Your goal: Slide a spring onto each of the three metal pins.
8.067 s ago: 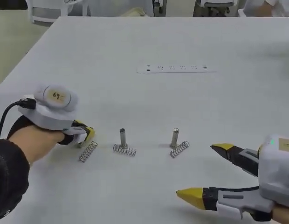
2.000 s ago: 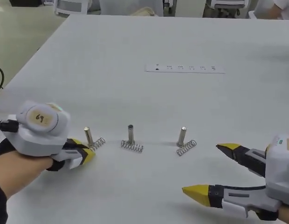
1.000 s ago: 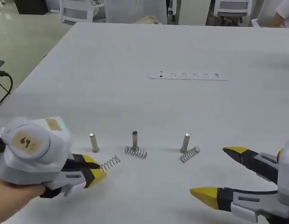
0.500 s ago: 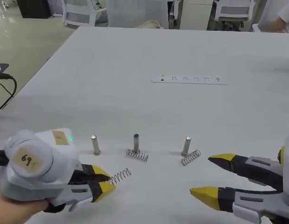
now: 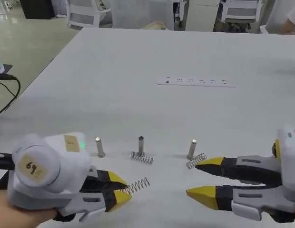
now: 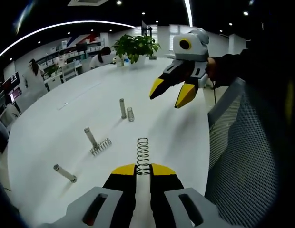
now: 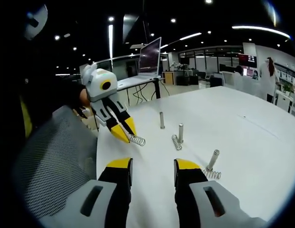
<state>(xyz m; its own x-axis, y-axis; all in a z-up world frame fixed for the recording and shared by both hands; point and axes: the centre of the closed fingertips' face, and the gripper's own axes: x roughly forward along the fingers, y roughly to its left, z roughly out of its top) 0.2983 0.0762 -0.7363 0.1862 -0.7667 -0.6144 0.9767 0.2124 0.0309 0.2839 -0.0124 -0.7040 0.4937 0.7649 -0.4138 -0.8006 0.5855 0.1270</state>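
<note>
"On the table (image 5: 114,85), what stands?"

"Three metal pins in a row, all upright and bare: left pin (image 5: 99,147), middle pin (image 5: 141,145), right pin (image 5: 192,148). The middle spring (image 5: 142,158) lies at its pin's foot, and the right spring (image 5: 196,160) lies just beside its own."

"Any writing?"

"A round sticker (image 5: 33,167) on the left gripper (image 5: 124,189) reads 69, written by hand. The power strip (image 5: 195,82) farther back has marks too small to read."

"And the third spring?"

"The held spring (image 5: 137,185) is a thin, bright wire coil. The left gripper's jaws are closed on one end, and the rest sticks straight out past the yellow tips. It sits nearer the person than the row, between the left and middle pins."

"The right gripper (image 5: 196,177)?"

"Jaws spread apart, gripping nothing, tips near the right spring."
</note>
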